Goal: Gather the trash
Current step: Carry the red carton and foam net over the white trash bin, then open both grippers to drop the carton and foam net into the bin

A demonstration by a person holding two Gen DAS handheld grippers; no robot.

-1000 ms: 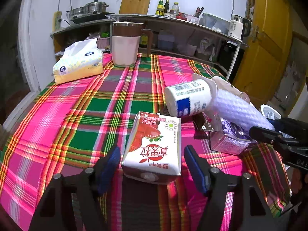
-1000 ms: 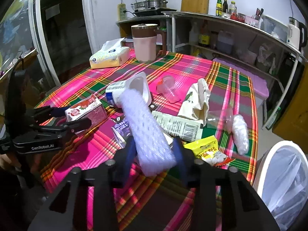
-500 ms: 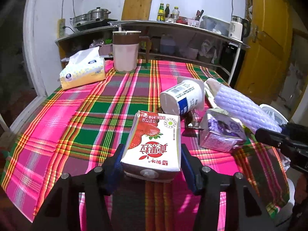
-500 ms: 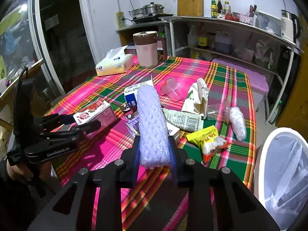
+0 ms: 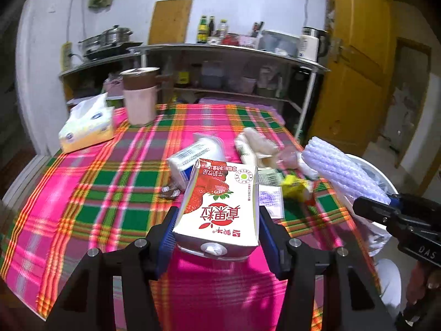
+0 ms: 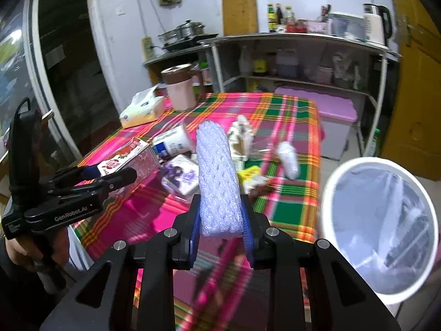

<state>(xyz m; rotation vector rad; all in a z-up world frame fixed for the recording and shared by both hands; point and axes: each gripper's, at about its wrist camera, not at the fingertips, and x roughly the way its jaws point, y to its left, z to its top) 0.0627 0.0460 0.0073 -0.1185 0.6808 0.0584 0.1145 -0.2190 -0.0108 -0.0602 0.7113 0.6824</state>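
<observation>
My left gripper (image 5: 216, 237) is shut on a red-and-white strawberry milk carton (image 5: 220, 207) and holds it above the plaid tablecloth (image 5: 110, 182). My right gripper (image 6: 220, 234) is shut on a white foam net sleeve (image 6: 217, 179), lifted over the table's near corner. The carton in the left gripper also shows in the right wrist view (image 6: 129, 161), and the sleeve in the left wrist view (image 5: 341, 171). A white trash bin (image 6: 380, 226) with a clear liner stands on the floor right of the table.
More trash lies on the table: a white cup (image 6: 172, 142), a purple packet (image 6: 182, 178), a yellow wrapper (image 5: 296, 189), paper bag (image 6: 241, 135), plastic wrap (image 6: 288, 160). A tissue pack (image 5: 88, 127) and pink jug (image 5: 139, 99) stand at the back. Shelves stand behind.
Both grippers have risen and pulled back from the table with their loads. The right gripper has swung right, so the bin fills more of its view.
</observation>
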